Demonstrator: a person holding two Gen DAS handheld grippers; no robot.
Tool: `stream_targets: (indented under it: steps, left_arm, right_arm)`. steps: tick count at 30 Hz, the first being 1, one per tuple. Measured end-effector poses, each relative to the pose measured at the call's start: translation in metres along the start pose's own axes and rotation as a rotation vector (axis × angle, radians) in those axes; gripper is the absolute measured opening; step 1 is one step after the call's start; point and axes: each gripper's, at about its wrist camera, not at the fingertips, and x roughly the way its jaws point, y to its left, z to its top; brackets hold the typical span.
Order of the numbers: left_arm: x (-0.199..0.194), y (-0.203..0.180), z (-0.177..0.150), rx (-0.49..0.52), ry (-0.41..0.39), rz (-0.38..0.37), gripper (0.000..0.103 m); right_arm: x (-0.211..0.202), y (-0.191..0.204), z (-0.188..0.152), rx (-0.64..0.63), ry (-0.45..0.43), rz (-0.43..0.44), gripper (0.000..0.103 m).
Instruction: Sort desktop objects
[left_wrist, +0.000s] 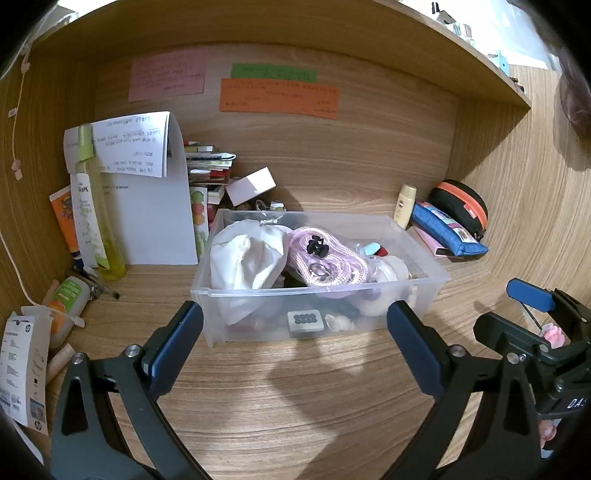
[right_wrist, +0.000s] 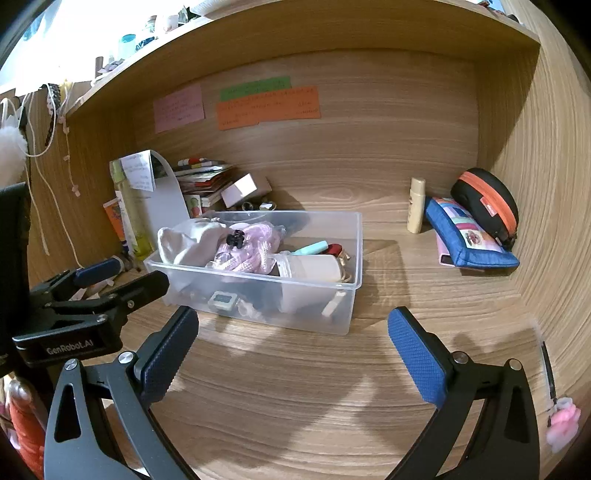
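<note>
Left wrist view: my left claw (left_wrist: 295, 325) gapes wide, holding nothing, above the wood-grain counter (left_wrist: 295, 406).
Right wrist view: my right claw (right_wrist: 291, 332) spread wide, holding nothing.
Clear plastic bin (left_wrist: 424, 291): mid-counter, beyond both claws, holding white cloth (left_wrist: 247, 258) and pink rope (left_wrist: 332, 266).
Blue zip pouch (right_wrist: 469, 236): back right corner, beside black case with orange zipper (right_wrist: 487, 203).

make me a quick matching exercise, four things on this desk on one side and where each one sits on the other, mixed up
Things:
1. black hair clip
2. cream bottle
3. orange note
4. yellow spray bottle

Places:
A. stuck on the back wall
B. in the clear bin, on the pink rope
C. standing left of the bin
D. standing beside the blue pouch

Pairs: 1-B, 2-D, 3-A, 4-C
</note>
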Motion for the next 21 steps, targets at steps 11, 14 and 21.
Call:
stream_targets:
  steps: [11, 14, 21]
  left_arm:
    - [-0.005, 0.003, 0.002, -0.026, -0.024, -0.001, 0.101]
    - [-0.006, 0.007, 0.004, -0.045, -0.025, -0.008, 0.101]
    - [-0.008, 0.012, 0.006, -0.076, -0.022, -0.028, 0.101]
  right_arm:
    - [0.000, 0.005, 0.000, 0.002, 0.003, 0.013, 0.102]
    - [0.000, 0.006, 0.000, -0.001, 0.002, 0.018, 0.102]
    - [0.001, 0.008, 0.001, -0.008, 0.001, 0.026, 0.102]
